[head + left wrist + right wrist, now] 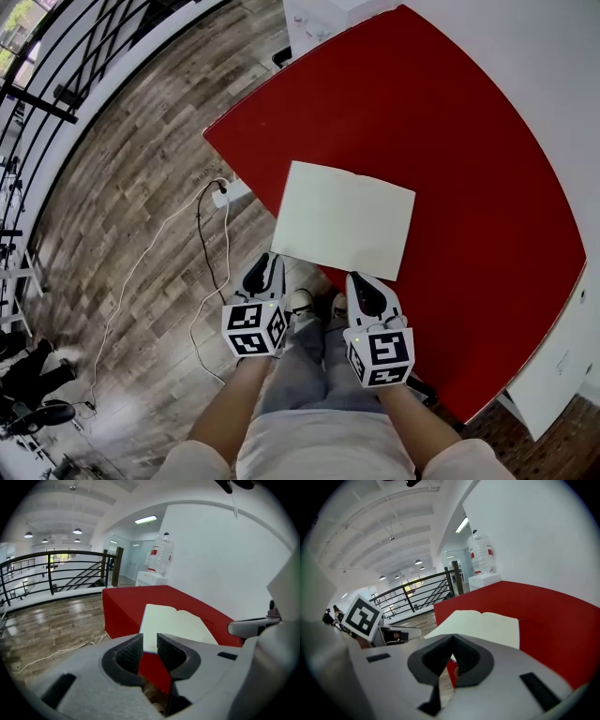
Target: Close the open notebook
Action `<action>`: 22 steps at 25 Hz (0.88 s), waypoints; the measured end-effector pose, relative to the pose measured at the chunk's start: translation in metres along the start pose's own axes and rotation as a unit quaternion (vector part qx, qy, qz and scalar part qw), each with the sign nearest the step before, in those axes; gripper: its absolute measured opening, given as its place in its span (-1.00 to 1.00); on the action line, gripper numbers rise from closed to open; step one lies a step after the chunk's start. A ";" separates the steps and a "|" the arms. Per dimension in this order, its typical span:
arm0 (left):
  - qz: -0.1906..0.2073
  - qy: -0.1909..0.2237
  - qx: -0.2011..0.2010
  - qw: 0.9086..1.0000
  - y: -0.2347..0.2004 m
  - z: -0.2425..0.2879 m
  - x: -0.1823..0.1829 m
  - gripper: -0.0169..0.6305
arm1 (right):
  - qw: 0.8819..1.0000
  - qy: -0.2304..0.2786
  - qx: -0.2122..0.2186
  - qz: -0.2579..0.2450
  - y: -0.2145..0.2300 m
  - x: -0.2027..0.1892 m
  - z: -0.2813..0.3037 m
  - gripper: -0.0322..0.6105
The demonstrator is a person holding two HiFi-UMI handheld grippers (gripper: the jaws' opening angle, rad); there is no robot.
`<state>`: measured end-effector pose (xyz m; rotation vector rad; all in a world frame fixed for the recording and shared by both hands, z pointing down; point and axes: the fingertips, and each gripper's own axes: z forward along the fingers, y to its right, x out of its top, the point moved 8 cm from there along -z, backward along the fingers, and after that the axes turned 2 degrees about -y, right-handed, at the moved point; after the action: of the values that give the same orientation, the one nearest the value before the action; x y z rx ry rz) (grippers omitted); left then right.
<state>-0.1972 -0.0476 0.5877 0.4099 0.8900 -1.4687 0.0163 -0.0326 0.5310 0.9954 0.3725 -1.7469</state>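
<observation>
- The notebook (pixel 343 221) is seen lying open and flat, blank pages up, on the red table (pixel 450 141), at the table's near-left edge
- Its long axis is laid from left to right, slightly skewed, so that the right end sits a little nearer than the left
- The spine fold is seen crossing the middle, from the near edge to the far edge
- The near-left corner appears to jut just past the table's edge, above the wooden floor (pixel 141 159)
- The left gripper (pixel 149 641) is held just near of the notebook, clear of it; its jaws are parted by a narrow gap and nothing is caught between them
- The right gripper (pixel 452 641) is held beside it, to the right, also short of the notebook; its jaws are pressed together at the tips, on nothing
- A large water bottle (pixel 161 550) is seen upright on a white stand beyond the table's far end; what is in it cannot be made out
</observation>
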 end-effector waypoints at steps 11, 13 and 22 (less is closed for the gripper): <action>-0.180 -0.033 -0.057 0.981 -0.027 0.037 -0.026 -0.51 | 1.000 -0.012 -0.001 0.004 -0.003 -0.013 0.004 -0.89; -0.208 -0.031 -0.071 0.975 -0.029 0.040 -0.027 -0.50 | 1.000 -0.013 -0.001 0.004 -0.004 -0.014 0.003 -0.89; -0.170 -0.031 -0.044 0.984 -0.032 0.042 -0.017 -0.86 | 1.000 -0.017 -0.002 0.006 -0.003 -0.014 0.010 -0.89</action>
<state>-0.2144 -0.0698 0.6352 0.1484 1.0071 -1.7358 0.0109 -0.0288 0.5469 0.9625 0.3469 -1.7499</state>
